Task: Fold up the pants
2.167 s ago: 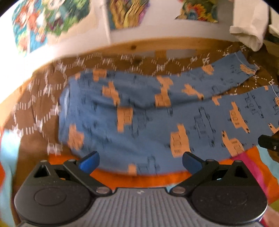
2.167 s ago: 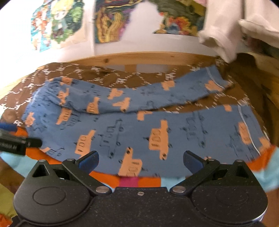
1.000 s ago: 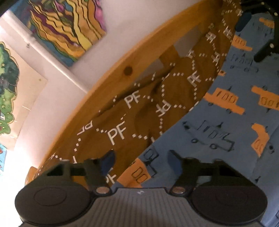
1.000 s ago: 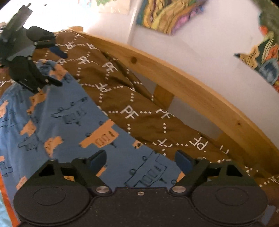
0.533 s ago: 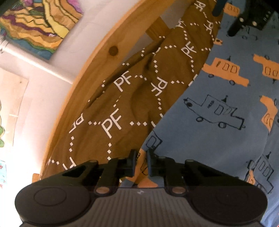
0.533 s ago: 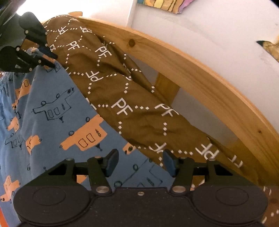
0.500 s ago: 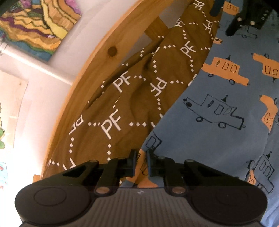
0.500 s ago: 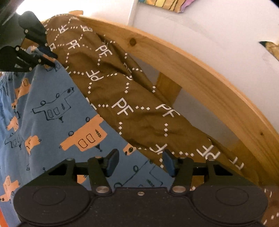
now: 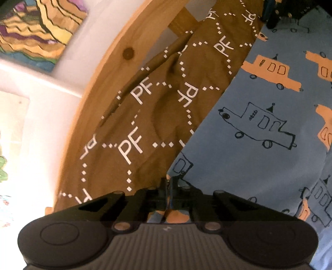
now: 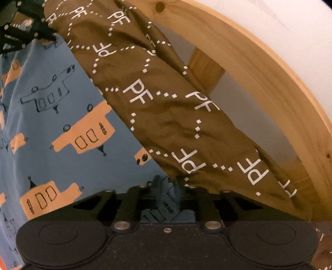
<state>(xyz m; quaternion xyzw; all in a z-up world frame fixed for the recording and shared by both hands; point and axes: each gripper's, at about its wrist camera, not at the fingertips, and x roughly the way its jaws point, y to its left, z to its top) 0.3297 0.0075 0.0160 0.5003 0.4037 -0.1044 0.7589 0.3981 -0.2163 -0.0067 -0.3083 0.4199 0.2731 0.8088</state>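
Blue pants with orange and outlined car prints lie on a brown "PF" patterned cover, in the left wrist view [image 9: 259, 128] and the right wrist view [image 10: 51, 116]. My left gripper [image 9: 168, 185] is shut on the far edge of the pants, where blue cloth meets the brown cover. My right gripper [image 10: 167, 184] is shut on the same far edge further along. Each gripper shows in the other's view, the right one at top right [image 9: 284, 12], the left one at top left [image 10: 22, 35].
The brown cover [image 9: 149, 116] bunches against a curved wooden bed rail [image 9: 116, 68], also in the right wrist view [image 10: 259, 68]. A white wall with a colourful picture [image 9: 37, 31] stands behind the rail.
Both grippers have closed from nearly shut and partly open to fully shut on the far edge of the pants. Both cameras have drawn a little closer to the cloth.
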